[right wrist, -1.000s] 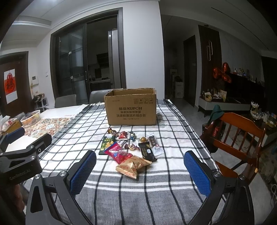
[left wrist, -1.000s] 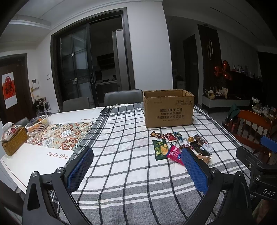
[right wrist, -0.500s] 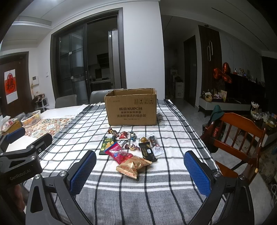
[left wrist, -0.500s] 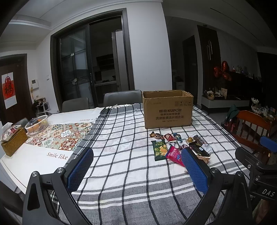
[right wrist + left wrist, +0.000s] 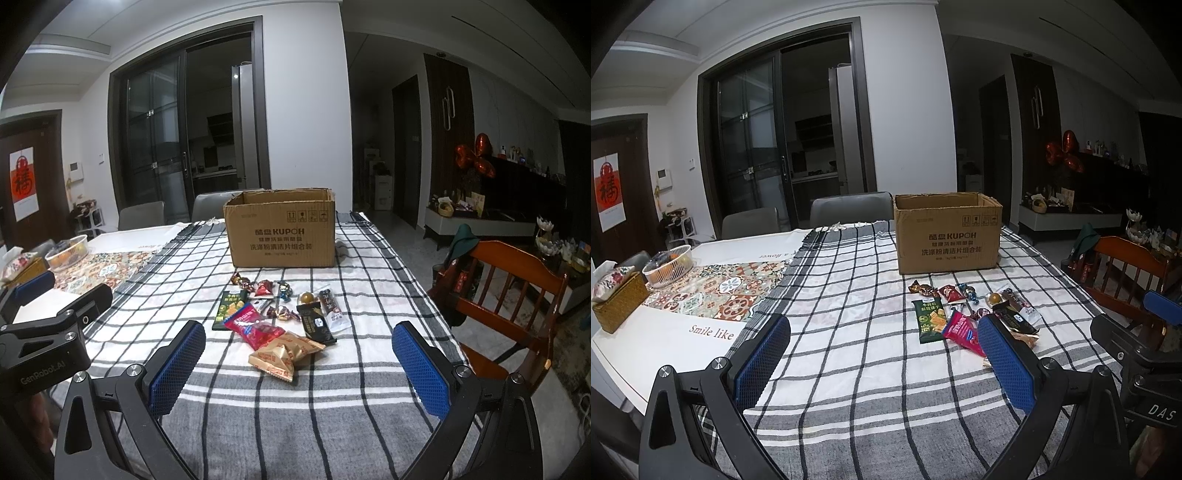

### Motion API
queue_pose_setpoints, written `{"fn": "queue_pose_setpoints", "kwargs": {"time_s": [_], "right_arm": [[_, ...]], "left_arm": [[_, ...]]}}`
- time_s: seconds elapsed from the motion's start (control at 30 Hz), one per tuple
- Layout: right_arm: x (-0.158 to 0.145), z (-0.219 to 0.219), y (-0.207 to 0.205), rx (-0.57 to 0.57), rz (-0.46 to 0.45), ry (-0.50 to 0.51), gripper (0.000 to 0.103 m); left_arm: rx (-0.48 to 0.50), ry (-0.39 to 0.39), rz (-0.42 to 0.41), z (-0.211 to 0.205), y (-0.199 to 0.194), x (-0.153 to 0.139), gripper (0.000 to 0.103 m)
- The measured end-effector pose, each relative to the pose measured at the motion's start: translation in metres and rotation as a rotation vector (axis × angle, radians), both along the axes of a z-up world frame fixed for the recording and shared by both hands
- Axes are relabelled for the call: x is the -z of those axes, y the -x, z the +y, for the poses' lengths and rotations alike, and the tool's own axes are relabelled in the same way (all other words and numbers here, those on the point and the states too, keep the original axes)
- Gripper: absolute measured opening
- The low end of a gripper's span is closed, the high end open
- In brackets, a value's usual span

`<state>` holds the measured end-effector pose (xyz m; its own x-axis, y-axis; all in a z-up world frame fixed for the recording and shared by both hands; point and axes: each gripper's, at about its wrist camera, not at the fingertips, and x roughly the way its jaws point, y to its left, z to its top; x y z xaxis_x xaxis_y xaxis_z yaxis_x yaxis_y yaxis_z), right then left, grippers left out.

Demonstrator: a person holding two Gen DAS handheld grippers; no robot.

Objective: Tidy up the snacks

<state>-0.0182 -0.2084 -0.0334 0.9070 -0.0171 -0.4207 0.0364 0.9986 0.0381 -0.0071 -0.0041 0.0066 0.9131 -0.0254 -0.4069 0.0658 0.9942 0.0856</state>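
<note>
One cardboard box [image 5: 280, 230] stands on the checked cloth [image 5: 369, 295]. Before it lie one green packet [image 5: 229, 304], one red packet [image 5: 255, 328], one tan packet [image 5: 282, 354], one black bar [image 5: 316, 323], one white-ended bar [image 5: 334, 310], one gold ball [image 5: 306, 297], and several small wrapped candies [image 5: 242, 280], too small to count surely.

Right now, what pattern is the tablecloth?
Black-and-white checks with grey bands, clearest in the right wrist view: tablecloth.

cloth [image 5: 369, 295]: black-and-white check, grey bands at near edge
box [image 5: 280, 236]: brown cardboard, dark print
runner [image 5: 716, 288]: floral tiles in red, green, cream
fingers [image 5: 177, 369]: blue mesh pads on black frames
cracker pack [image 5: 229, 304]: dark green, yellow picture
pouch [image 5: 255, 328]: red-pink
bag [image 5: 284, 352]: tan, red print
bar [image 5: 316, 325]: black
chair [image 5: 517, 269]: red-brown wood
</note>
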Motion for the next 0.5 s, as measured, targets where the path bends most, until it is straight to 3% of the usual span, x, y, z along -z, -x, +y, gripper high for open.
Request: {"fn": "queue_pose_setpoints", "kwargs": {"time_s": [0.5], "right_arm": [[0.0005,-0.0002,-0.0001,-0.001,0.001,-0.001,0.102]], "left_arm": [[0.001,0.002,0.002,-0.0004,0.0005,0.001,0.103]]}}
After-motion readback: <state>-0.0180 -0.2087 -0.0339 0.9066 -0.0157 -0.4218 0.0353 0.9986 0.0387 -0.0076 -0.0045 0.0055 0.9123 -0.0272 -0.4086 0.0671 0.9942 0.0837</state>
